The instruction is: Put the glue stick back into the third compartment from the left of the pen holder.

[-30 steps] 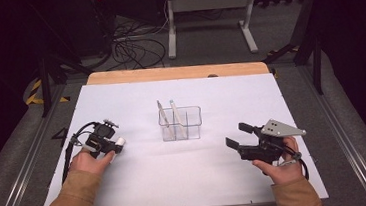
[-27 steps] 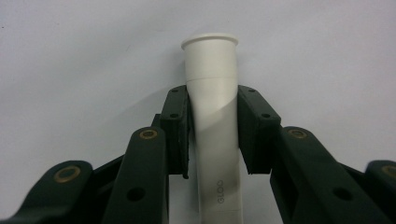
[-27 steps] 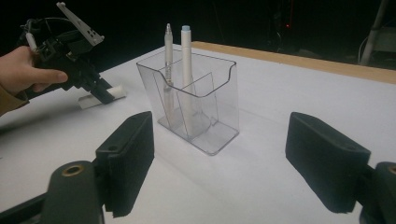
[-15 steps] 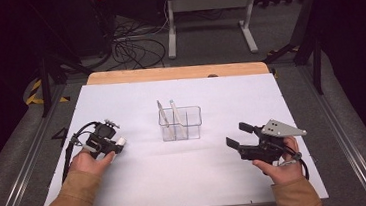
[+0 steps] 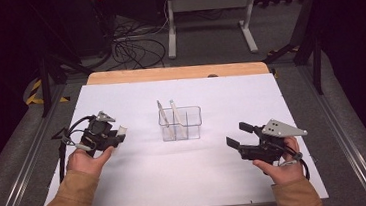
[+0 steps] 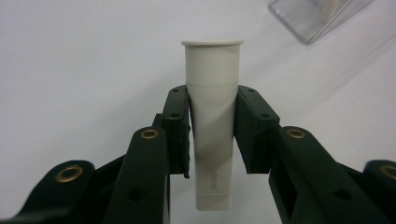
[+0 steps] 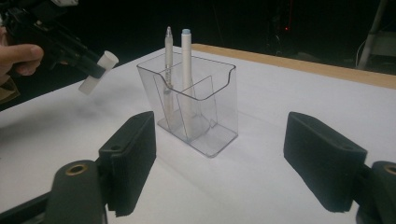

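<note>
Item: white cylindrical plastic tube (image 6: 214, 126), clamped in your left gripper (image 5: 104, 135), not yet in the clear plastic organiser (image 5: 180, 124) at frame centre; right gripper (image 5: 241, 134) unclenched, empty.

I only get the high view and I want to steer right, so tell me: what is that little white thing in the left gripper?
Observer: The left gripper is clamped on a small white tube with a wider cap at its far end; the jaws press on its sides.
Operator: Is it lying on the table?
Observer: No. The right gripper view shows the tube in the air, tilted, cap end highest, above the white table.
Operator: What's in the clear box?
Observer: The clear box has dividers; two pens stand upright in its back sections, and the front section looks empty.
Operator: Is the right gripper holding anything?
Observer: No. The right gripper is open, with nothing between its pads, and faces the box.
</note>
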A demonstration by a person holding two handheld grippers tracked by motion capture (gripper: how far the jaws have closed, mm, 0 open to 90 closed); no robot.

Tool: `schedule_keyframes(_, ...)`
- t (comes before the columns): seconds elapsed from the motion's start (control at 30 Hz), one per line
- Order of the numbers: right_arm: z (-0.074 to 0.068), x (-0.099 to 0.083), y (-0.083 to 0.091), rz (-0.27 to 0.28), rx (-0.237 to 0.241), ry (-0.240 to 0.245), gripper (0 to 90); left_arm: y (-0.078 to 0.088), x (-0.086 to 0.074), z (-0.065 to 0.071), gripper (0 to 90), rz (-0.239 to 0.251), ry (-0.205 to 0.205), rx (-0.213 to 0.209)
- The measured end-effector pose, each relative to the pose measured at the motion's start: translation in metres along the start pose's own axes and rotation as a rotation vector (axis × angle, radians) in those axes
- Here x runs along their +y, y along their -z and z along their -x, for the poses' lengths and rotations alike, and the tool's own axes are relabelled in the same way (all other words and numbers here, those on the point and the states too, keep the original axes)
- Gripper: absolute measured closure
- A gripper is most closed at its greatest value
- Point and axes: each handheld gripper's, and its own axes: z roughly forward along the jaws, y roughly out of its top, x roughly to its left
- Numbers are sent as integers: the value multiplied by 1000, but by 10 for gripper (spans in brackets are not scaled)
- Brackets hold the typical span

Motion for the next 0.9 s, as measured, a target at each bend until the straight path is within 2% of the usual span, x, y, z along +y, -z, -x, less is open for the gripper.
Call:
schedule_keyframes(0.13,0,0,0,2,1,2,259,11,3,5,676,81,-22,0)
schedule_keyframes(0.23,0,0,0,1,0,0,259,17,5,7,676,143,-25,-17)
schedule_keyframes(0.67,-1,-1,-2,-10,-3,12,259,40,8,12,676,399,9,-111)
schedule_keyframes(0.8,-1,-1,-2,-10,-2,12,259,43,9,11,676,443,30,-144)
schedule_keyframes(0.9,-1,-1,-2,-12,-2,12,259,43,9,13,676,457,15,-131)
